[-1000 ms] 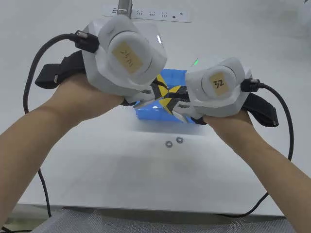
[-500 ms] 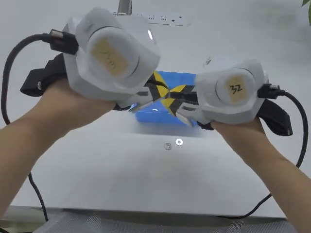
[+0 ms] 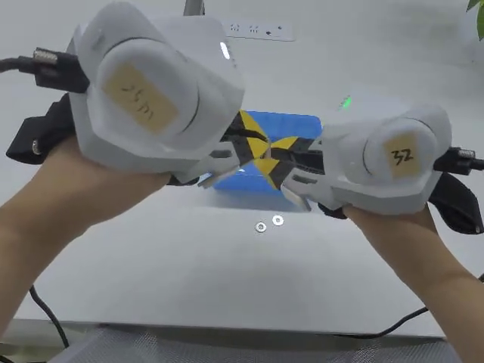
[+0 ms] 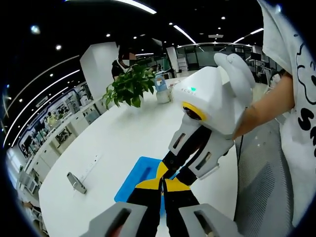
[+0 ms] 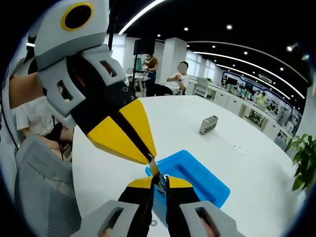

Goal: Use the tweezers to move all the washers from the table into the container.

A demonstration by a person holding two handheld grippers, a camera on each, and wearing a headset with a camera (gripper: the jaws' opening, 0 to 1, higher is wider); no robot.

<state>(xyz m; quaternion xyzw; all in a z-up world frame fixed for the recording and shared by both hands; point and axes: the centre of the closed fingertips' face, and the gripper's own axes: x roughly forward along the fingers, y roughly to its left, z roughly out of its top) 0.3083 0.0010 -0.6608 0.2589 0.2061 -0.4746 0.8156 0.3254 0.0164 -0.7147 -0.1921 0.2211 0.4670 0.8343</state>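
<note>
Left claw [image 4: 163, 180] and right claw [image 5: 159, 181] meet tip to tip, each pinched shut on the thin tweezers [image 5: 155, 170] (a sliver clear in the right gripper view; in the head view the bulky housings cover it). Two washers [image 3: 261, 227] lie side by side on the tabletop [image 3: 189, 265], just short of the blue container [image 3: 295, 125], which the claws partly hide.

A: Any numbers to read?
B: "32", handwritten on the yellow sticker [image 3: 401, 156] atop the right hand-held gripper [image 3: 274, 161].
A: And the left hand-held gripper [image 3: 257, 144]?
B: Its yellow label [image 3: 142, 102] carries handwriting too, but I cannot make it out.
</note>
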